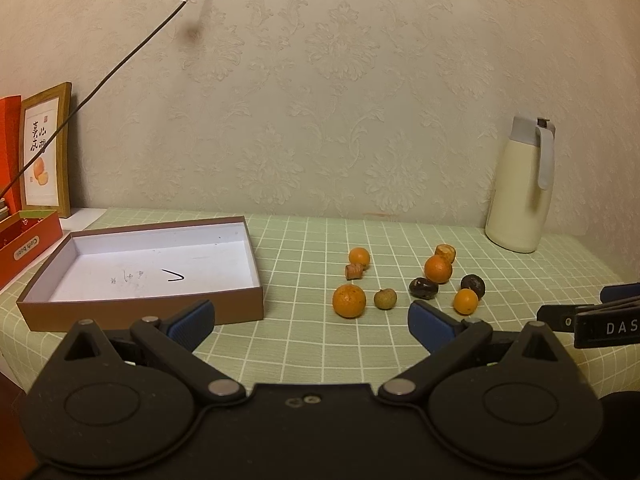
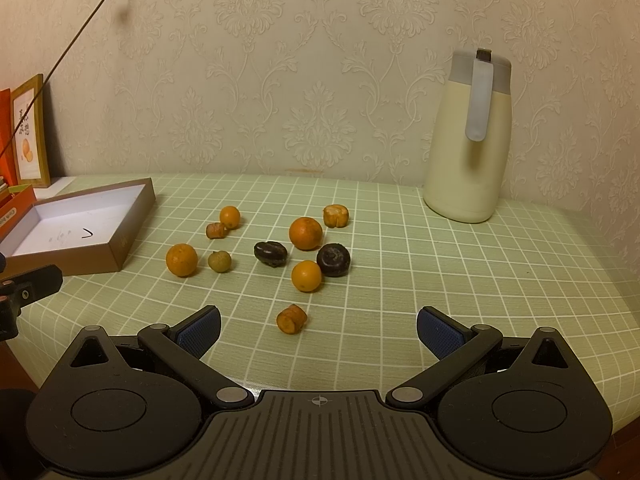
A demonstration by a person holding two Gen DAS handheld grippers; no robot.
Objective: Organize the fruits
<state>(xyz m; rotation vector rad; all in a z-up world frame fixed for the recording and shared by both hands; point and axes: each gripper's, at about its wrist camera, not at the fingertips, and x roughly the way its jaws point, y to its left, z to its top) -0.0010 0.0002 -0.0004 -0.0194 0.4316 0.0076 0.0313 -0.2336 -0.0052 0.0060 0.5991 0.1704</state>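
We see a table under a green cloth (image 2: 400,248) checked with white lines, against a wall papered in an embossed floral pattern. On its left stands a shallow brown cardboard box (image 1: 144,276), rectangular, white inside, with a black tick and faint scribbles on its floor. At the back right is a smooth cream jug (image 2: 466,136) with a grey lid and handle. Left of the box an orange carton (image 1: 28,246) reads "Cath book", upside down, and a wooden frame (image 1: 46,152) shows Chinese characters that we cannot read, above a painted orange.

The fruits lie loose on the cloth to the right of the box, none inside it: a large orange (image 2: 305,233), another orange (image 2: 181,260), two smaller ones (image 2: 306,276) (image 2: 229,217), two wrinkled dark fruits (image 2: 271,254) (image 2: 333,260), a dull green round fruit (image 2: 219,261), and three ribbed orange-brown pieces (image 2: 292,319) (image 2: 336,216) (image 2: 216,230).

Our left gripper (image 1: 310,322) is spread wide and holds nothing, its blue ribbed pads (image 1: 191,322) above the cloth. Our right gripper (image 2: 318,330) is equally wide and empty, just short of the nearest ribbed piece; its side reads "DAS" in the left view.
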